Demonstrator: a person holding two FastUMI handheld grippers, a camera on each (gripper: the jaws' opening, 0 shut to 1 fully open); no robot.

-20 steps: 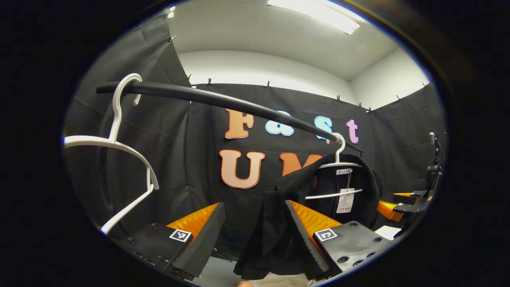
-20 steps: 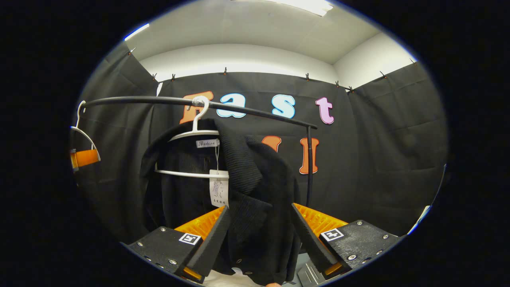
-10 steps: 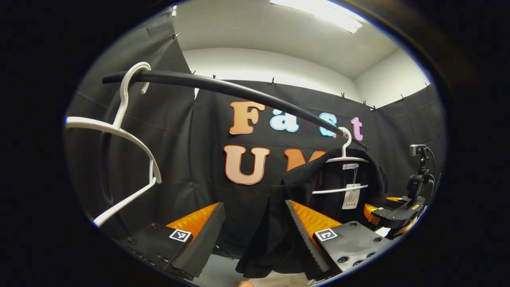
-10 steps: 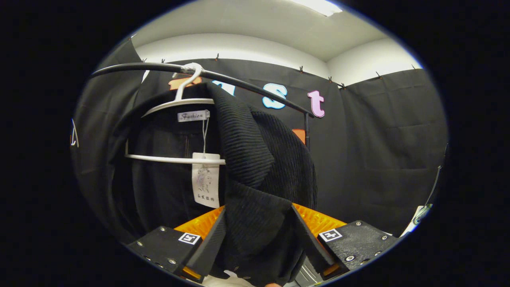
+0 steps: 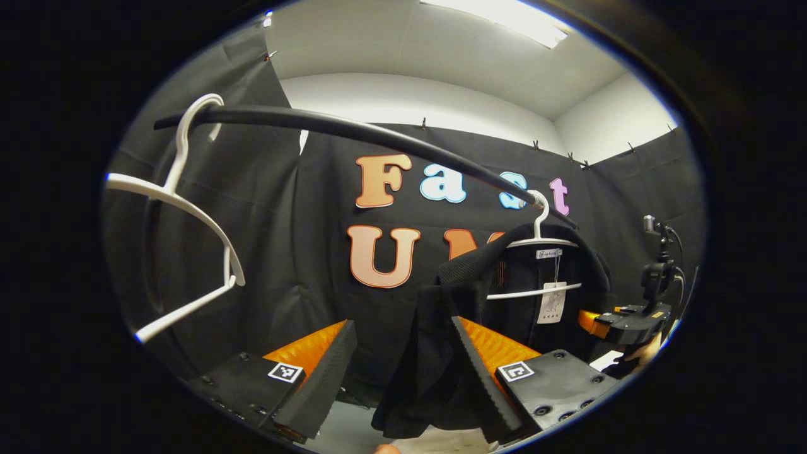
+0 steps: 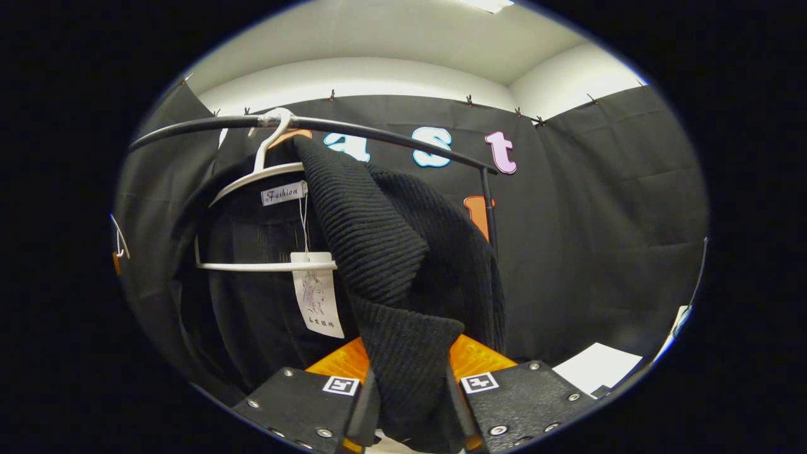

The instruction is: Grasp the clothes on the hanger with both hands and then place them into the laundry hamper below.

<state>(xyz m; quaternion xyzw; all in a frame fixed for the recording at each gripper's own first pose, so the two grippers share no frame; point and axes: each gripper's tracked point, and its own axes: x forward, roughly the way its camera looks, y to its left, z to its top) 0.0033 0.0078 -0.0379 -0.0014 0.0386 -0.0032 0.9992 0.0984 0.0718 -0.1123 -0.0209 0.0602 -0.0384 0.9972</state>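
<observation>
- Two hand-held grippers at one black knit garment [image 6: 391,252], which hangs on a white hanger [image 6: 265,173] from a black rail [image 6: 378,132].
- Writing: the rig rule bars reading labels, so noting only a small white neck label [image 6: 284,193] with dark script, plus a white paper swing tag [image 6: 317,296] hanging over the hanger's lower bar; tag print too small to read.
- Right hand-held gripper [image 6: 410,403]: jaws nearly closed, both fingers pressing a fold of the garment's ribbed front edge between them.
- Left hand-held gripper [image 5: 403,372]: jaws wide apart; garment's hanging edge [image 5: 435,353] lies in the gap, against the right-side finger [image 5: 479,372]; other finger apart from the cloth.
- Left gripper view also has the right hand-held gripper [image 5: 621,318] farther off at the garment's far side, with a bit of the hand holding it.
- Second white hanger [image 5: 183,208], bare, on the same rail, well apart from the garment.
</observation>
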